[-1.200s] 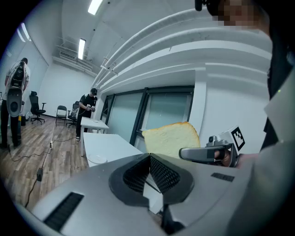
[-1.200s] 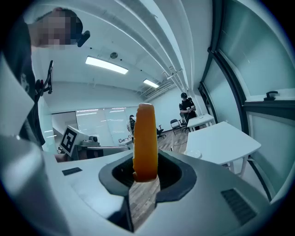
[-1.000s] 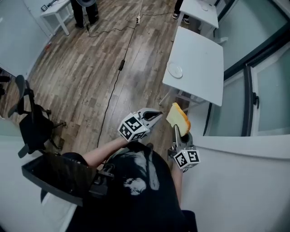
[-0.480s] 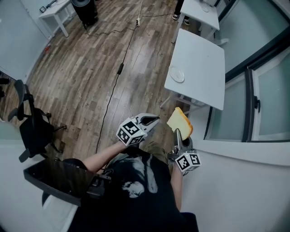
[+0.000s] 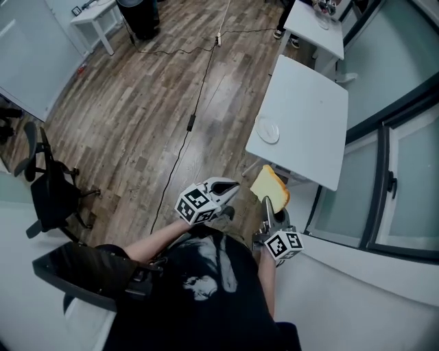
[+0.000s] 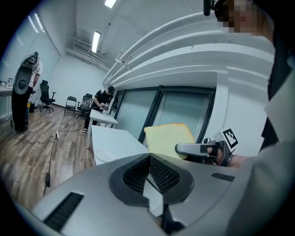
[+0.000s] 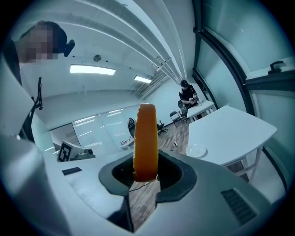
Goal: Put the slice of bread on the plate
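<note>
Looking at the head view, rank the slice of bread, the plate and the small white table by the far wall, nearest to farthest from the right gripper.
1. The slice of bread: clamped on edge in the right gripper itself.
2. The plate: ahead, on the white table, near its left edge.
3. The small white table: far across the wood floor, at the upper left.

The right gripper (image 5: 267,203) and its slice of bread (image 5: 269,188) now sit closer to the white table (image 5: 312,96) and its plate (image 5: 268,130). The left gripper (image 5: 232,186) comes forward alongside, seemingly a little lower.
</note>
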